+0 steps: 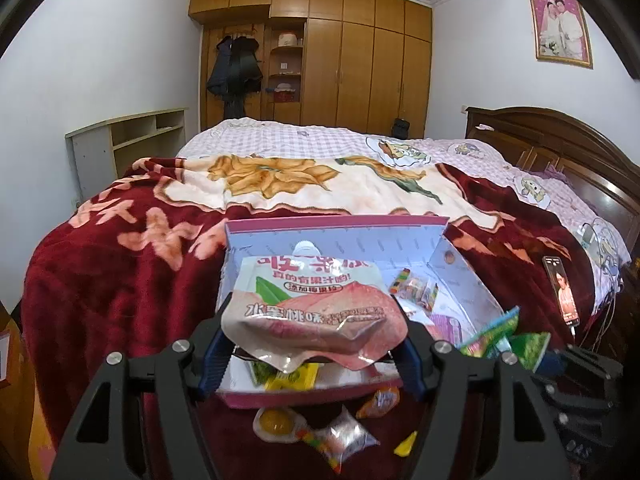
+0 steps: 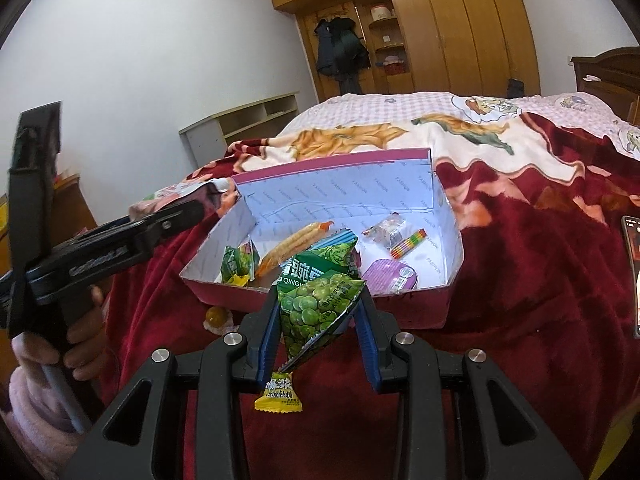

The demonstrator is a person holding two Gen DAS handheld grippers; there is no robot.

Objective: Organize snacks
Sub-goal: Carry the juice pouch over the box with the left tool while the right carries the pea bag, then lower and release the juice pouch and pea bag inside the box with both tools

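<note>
My left gripper (image 1: 314, 344) is shut on a peach-flavour jelly pouch (image 1: 312, 308), held over the near wall of the pink box (image 1: 336, 222). My right gripper (image 2: 320, 320) is shut on a green pea snack bag (image 2: 316, 300), just in front of the pink box (image 2: 332, 160). Inside the box lie a small green packet (image 2: 236, 262), an orange stick snack (image 2: 296, 246), a clear candy bag (image 2: 386, 230), a rainbow candy roll (image 2: 408, 244) and a purple cup (image 2: 390, 276). The left gripper (image 2: 188, 210) with its pouch shows at the box's left corner.
Loose snacks lie on the red blanket in front of the box: a yellow jelly cup (image 1: 276, 422), a clear candy bag (image 1: 344, 438), an orange packet (image 1: 378, 400), a yellow candy (image 2: 280, 396). A phone (image 1: 562, 292) lies to the right. A hand (image 2: 80, 336) holds the left tool.
</note>
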